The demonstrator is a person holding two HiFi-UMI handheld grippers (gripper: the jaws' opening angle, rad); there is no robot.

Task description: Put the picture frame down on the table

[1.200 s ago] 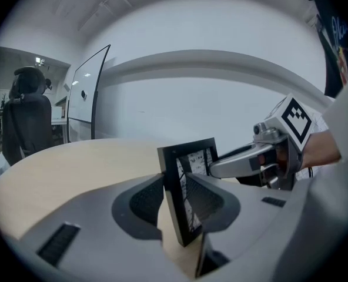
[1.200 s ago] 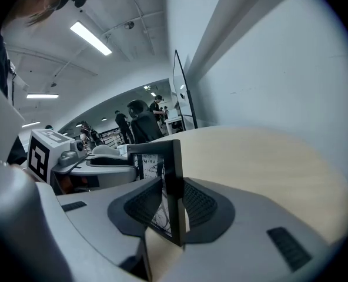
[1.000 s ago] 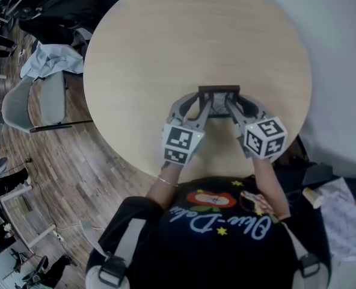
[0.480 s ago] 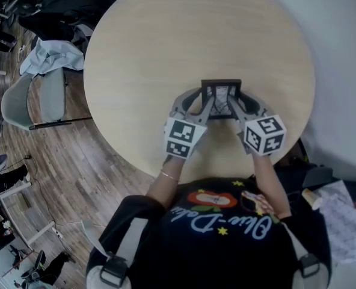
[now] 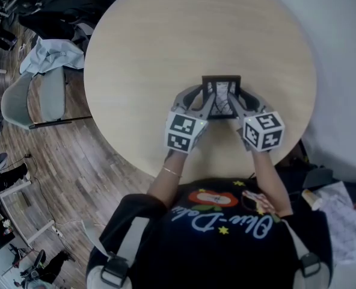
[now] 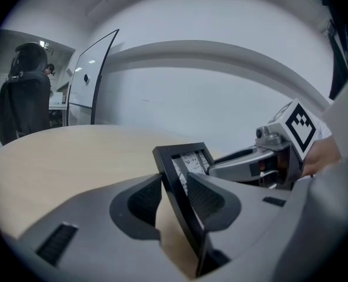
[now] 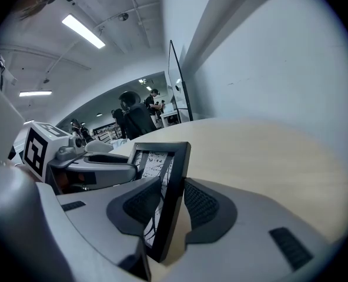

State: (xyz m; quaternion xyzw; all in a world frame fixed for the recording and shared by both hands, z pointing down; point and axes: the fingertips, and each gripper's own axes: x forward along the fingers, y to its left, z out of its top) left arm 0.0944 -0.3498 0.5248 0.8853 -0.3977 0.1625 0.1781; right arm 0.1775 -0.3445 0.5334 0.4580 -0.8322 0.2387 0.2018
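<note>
Head view: picture frame (image 5: 221, 96) stands tilted between the fingers of left gripper (image 5: 203, 101) and right gripper (image 5: 239, 103), which have just been spreading and sit loose. Risk: withdrawal snags it, toppling it onto desk (image 5: 196, 35).

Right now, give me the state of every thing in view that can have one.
picture frame: on edge, tilted back, between both pairs of jaws; bottom edge hidden.
left hand-held gripper: open, jaws have just been opening; frame's left side between them, gap showing.
right hand-held gripper: open, jaws have just been opening; frame's right side between them, gap showing.
</note>
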